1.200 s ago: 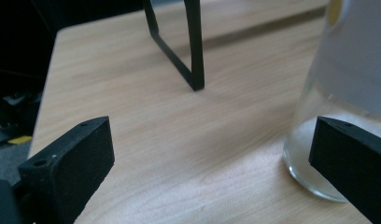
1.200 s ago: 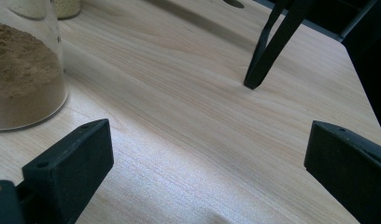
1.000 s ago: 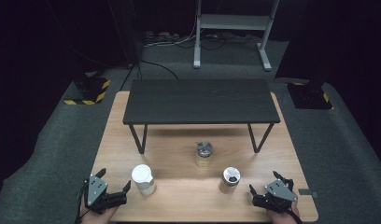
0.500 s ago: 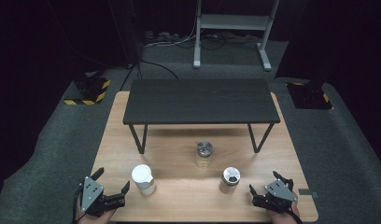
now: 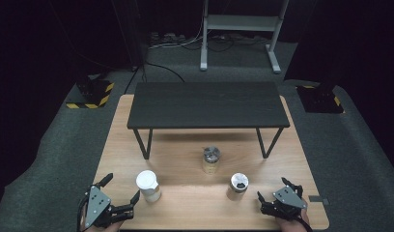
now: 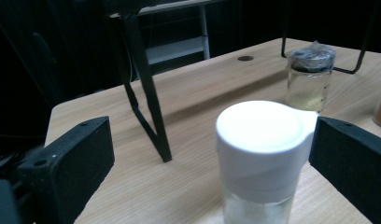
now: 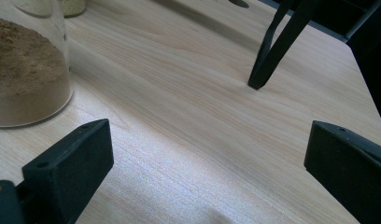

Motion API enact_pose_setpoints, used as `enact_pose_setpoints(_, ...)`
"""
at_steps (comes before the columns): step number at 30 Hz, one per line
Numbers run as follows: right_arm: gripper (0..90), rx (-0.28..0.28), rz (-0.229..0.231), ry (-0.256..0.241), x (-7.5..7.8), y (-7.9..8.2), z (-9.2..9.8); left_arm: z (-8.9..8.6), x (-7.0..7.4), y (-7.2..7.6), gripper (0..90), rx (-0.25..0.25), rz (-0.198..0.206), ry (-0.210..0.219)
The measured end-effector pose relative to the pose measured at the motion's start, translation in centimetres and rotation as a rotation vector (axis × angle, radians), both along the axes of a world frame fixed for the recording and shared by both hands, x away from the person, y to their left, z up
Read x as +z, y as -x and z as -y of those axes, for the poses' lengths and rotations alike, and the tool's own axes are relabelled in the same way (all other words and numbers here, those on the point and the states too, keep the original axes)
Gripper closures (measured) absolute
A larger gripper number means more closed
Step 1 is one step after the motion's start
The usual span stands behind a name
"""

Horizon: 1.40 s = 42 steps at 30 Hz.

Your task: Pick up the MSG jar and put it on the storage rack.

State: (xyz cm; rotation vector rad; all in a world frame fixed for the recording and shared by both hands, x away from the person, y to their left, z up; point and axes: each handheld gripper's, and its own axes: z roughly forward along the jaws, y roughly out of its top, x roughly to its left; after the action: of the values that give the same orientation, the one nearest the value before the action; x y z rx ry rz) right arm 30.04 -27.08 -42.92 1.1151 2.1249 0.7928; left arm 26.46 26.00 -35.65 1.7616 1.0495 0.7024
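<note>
Left gripper (image 5: 119, 199) edged toward the white-capped clear jar (image 5: 148, 185); your jaws are spread around it, right gripper (image 5: 272, 201) spread, idle.

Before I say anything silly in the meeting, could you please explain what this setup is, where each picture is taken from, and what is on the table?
There is no robot here: a person holds a two-jaw tool in each hand. The high view looks down from above the person's side, so the left gripper and right gripper come in at the bottom edge. The other two pictures come from small cameras riding on those grippers, looking out between their own black jaws.

On the wooden table stands a low black shelf on thin legs. In front of it are three small jars: a white-capped jar, a middle jar and a jar of brown powder.

Nothing is held. Both grippers are open. In the left gripper view the white-capped jar sits between the jaws, which do not clamp it; the right gripper's jaws frame bare table beside the powder jar.
</note>
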Motion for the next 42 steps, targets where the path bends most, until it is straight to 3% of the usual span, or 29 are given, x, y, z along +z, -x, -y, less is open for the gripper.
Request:
enact_pose_setpoints(16, 0.8, 0.001, -0.003, -0.007, 0.0, 0.0, 0.0, 1.7, -0.1, -0.1, 0.3, -0.040, -0.005, 0.034)
enact_pose_setpoints(42, 0.8, 0.005, -0.003, -0.005, 0.0, 0.0, 0.0, 3.7, -2.4, -1.0, 0.3, -0.074, -0.055, 0.052)
